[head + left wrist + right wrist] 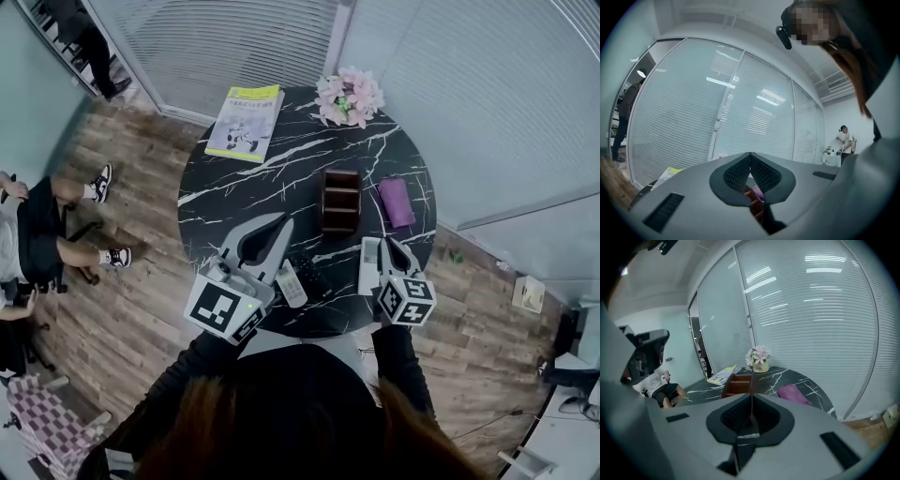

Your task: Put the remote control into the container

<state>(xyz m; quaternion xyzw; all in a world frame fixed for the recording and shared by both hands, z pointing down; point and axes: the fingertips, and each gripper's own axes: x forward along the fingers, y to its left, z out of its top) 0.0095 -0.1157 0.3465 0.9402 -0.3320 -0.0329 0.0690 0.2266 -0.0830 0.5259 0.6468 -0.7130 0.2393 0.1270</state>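
A brown wooden container (339,200) with open compartments stands mid-table on the round black marble table (234,192). A white remote control (369,265) lies near the front edge, just left of my right gripper (387,244), which is shut and empty. A second white remote (291,284) and a dark one (314,276) lie beside my left gripper (284,225), also shut with nothing in it. In the right gripper view the right gripper (751,394) points at the container (738,384). The left gripper (750,155) tilts upward toward the glass wall.
A purple object (396,202) lies right of the container. Pink flowers (349,97) and a magazine (246,122) sit at the far edge. A seated person (37,234) is left of the table. Glass walls with blinds stand behind it.
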